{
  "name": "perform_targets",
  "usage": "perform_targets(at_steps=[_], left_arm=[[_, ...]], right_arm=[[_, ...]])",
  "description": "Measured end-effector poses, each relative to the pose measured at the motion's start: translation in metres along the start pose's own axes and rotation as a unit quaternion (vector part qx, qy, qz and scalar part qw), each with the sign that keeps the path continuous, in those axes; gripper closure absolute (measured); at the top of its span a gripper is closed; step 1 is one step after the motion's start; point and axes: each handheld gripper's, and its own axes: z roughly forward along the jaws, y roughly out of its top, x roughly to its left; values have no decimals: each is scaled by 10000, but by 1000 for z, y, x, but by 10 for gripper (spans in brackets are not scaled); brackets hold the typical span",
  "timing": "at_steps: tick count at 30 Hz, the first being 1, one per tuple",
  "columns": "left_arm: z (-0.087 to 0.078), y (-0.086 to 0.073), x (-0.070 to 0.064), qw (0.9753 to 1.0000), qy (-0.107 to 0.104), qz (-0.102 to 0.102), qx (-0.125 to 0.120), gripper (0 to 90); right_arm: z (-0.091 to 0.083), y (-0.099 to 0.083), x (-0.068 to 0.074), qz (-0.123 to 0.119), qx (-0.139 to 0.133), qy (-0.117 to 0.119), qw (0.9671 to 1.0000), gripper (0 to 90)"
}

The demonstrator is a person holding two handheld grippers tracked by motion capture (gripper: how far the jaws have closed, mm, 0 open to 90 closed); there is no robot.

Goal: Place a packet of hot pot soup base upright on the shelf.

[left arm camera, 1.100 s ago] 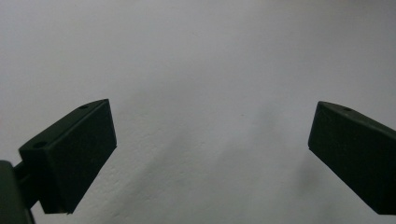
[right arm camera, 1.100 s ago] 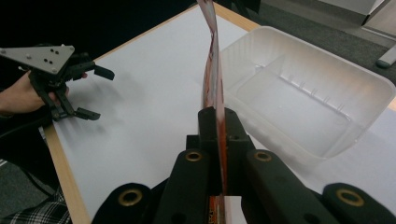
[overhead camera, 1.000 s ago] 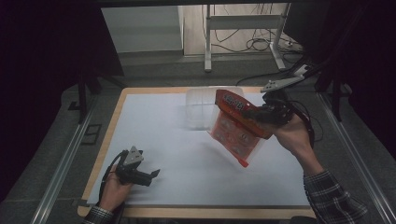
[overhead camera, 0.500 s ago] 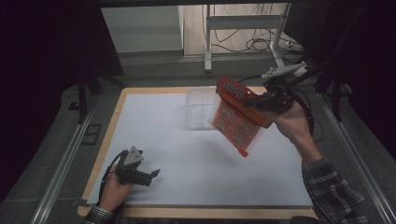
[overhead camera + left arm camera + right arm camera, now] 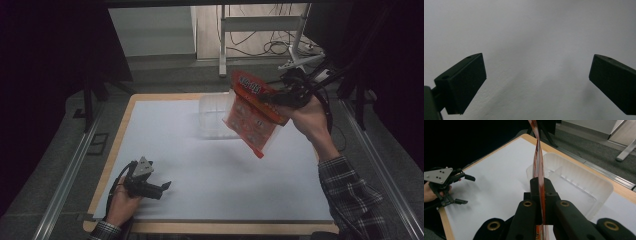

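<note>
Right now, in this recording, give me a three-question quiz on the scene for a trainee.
1. True or false: the right gripper is shut on the red packet.
2. Where is the packet? A) flat on the white mat B) held up in the air beside the clear tub C) inside the tub
3. How do the jaws of the left gripper stand?

Key: 1 true. 2 B. 3 Apart, with nothing between them, low over the mat.

Clear tub (image 5: 216,116) partly behind packet (image 5: 252,116)
</note>
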Motion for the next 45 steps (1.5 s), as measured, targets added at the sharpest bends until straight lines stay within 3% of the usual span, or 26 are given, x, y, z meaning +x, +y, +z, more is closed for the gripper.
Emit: perform_targets(at_steps=[14, 23, 45], left_arm=[[0, 0, 0, 10000, -9, -24, 9, 6], [1, 0, 0, 10000, -15, -45, 27, 7], [1, 0, 0, 10000, 19, -31, 47, 8]], right_arm=[[12, 25, -16, 7, 15, -132, 9999, 892], [29, 43, -30, 40, 34, -201, 9998, 892], [62, 64, -52, 106, -45, -347, 9993, 892]])
